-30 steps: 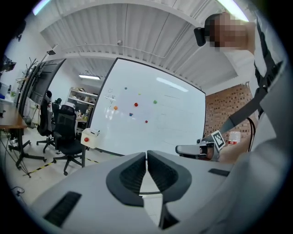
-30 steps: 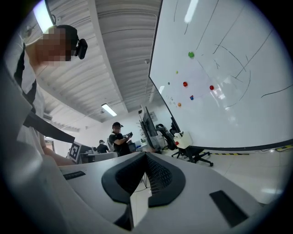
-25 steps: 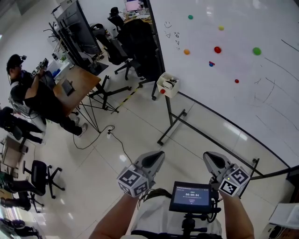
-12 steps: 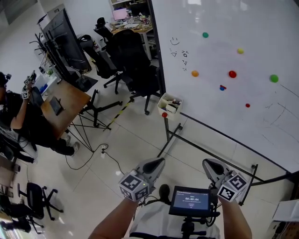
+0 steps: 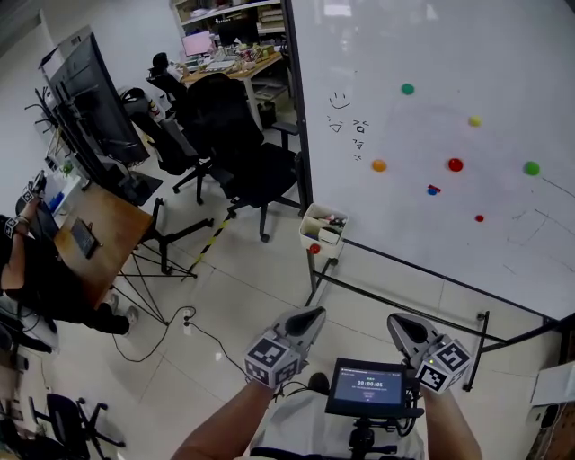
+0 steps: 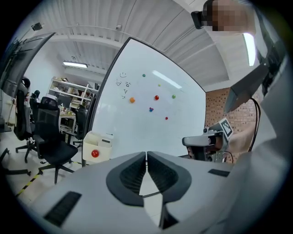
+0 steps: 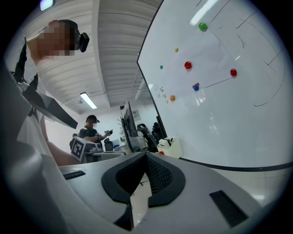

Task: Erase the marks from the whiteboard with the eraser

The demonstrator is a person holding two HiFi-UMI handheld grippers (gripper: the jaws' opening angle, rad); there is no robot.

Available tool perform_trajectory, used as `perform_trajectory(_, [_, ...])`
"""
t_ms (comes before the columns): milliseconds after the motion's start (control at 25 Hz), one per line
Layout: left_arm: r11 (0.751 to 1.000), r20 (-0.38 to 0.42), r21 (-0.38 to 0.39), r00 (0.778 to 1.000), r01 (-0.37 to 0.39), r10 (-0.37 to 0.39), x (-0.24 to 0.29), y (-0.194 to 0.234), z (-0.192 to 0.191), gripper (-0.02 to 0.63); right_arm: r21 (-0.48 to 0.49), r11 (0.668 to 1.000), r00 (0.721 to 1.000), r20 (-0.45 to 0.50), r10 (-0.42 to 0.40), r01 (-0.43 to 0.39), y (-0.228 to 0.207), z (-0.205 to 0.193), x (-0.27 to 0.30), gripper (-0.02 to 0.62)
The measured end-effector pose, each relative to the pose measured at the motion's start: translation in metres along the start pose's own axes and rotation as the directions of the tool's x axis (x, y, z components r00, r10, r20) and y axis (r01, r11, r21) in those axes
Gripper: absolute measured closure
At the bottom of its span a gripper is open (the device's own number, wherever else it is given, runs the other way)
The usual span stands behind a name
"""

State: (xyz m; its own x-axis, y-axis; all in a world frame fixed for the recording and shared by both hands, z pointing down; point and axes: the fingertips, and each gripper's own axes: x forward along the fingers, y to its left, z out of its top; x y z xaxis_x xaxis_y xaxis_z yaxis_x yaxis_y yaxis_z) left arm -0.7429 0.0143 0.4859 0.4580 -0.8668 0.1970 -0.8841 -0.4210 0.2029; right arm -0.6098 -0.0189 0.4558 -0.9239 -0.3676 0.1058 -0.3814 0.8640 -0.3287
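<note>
So the tall white whiteboard with black scribbled marks drew closer at 1 o'clock, left gripper and right gripper both jaws-together and empty, eraser not made out, maybe in the white plastic box at 12 o'clock, so erasing hadn't started.

You stand on a pale, glossy tiled floor. To your left a wooden desk sits on thin black legs, with a large dark screen on a stand beyond it. Black office chairs crowd ahead of you, and a cluttered desk and shelves stand by the far wall. A black cable trails over the tiles (a yellow-black tape strip lies near it). A strip light glows under the ribbed white ceiling, and a brick wall shows at one side.
</note>
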Motion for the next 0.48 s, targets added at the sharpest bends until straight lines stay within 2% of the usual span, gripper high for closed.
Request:
perform_trajectory(240, [0.999,-0.035,0.005,0.998,-0.047,0.047,0.019,0.029,-0.01,0.572,-0.006,1.0,1.0,-0.006,-0.003,0.003,-0.02,0.003,0.022,0.578])
perform_trajectory(480, [0.982,-0.053,0.016,0.98,-0.189,0.19,0.041,0.051,-0.013,0.572,-0.006,0.999,0.996,-0.073,0.049,-0.049,-0.039,0.0,0.035,0.577])
